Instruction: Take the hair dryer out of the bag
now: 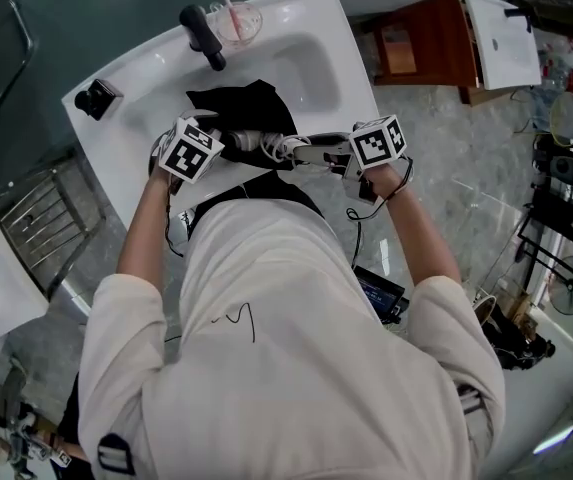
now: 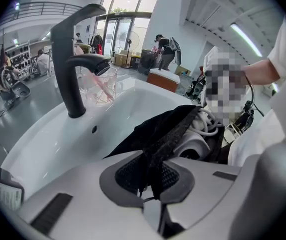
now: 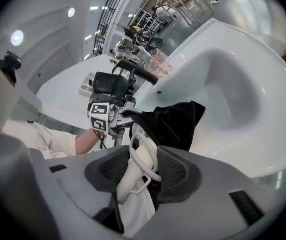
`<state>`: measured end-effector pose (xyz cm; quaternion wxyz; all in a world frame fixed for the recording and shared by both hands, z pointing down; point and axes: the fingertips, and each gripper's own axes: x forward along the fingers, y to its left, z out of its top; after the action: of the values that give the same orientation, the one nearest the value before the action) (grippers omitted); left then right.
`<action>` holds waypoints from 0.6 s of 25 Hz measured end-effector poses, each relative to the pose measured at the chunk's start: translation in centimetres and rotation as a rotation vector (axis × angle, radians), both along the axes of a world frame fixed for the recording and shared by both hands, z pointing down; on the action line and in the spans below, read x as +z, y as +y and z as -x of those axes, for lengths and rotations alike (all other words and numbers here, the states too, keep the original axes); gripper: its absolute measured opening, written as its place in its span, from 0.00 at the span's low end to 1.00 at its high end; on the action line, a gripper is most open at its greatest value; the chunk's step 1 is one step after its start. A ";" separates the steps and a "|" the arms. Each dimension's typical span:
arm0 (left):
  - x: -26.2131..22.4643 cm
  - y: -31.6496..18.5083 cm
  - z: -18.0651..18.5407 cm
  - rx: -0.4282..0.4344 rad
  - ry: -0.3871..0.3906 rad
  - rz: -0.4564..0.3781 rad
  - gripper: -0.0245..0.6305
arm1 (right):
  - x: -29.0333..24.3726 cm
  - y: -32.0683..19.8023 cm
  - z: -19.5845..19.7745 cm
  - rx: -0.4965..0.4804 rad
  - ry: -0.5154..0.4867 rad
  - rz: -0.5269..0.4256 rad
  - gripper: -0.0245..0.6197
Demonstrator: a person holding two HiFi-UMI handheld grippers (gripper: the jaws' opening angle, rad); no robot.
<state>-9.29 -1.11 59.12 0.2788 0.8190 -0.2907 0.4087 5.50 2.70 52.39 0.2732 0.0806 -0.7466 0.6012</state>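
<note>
A black fabric bag (image 1: pixel 241 106) lies in the white sink (image 1: pixel 354 63), its mouth facing me. My left gripper (image 1: pixel 226 141) is shut on the edge of the bag (image 2: pixel 167 129), with black cloth pinched between its pads (image 2: pixel 133 174). The white hair dryer (image 1: pixel 266 145), its cord wound round it, sticks out of the bag's mouth. My right gripper (image 1: pixel 304 153) is shut on the hair dryer's handle and cord (image 3: pixel 139 164). In the left gripper view the dryer's body (image 2: pixel 192 145) shows inside the open bag. The left gripper (image 3: pixel 105 115) faces the right gripper view from across the bag (image 3: pixel 175 120).
A black faucet (image 1: pixel 204 36) stands at the back of the sink, with a clear cup holding a pink toothbrush (image 1: pixel 236 18) beside it. A small black object (image 1: pixel 97 98) sits on the left ledge. A wooden cabinet (image 1: pixel 426 43) is to the right and a metal rack (image 1: pixel 41 218) to the left.
</note>
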 end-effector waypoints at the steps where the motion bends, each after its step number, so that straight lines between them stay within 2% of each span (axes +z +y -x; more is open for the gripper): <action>1: -0.1 0.0 0.0 0.004 -0.002 -0.004 0.09 | 0.1 0.2 -0.1 0.013 -0.015 0.021 0.31; 4: 0.1 -0.1 0.0 -0.006 0.011 -0.002 0.09 | 0.1 0.5 -0.2 0.019 -0.033 0.042 0.31; 9: 0.5 0.7 0.4 -0.022 0.047 0.051 0.11 | -0.6 0.5 0.0 -0.003 -0.052 0.029 0.31; 15: 0.5 0.8 0.8 -0.023 0.091 0.056 0.15 | -0.9 0.5 0.1 0.009 -0.093 0.010 0.30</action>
<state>-10.07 -0.30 59.57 0.3194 0.8250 -0.2757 0.3759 5.44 3.18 51.49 0.2360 0.0548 -0.7552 0.6091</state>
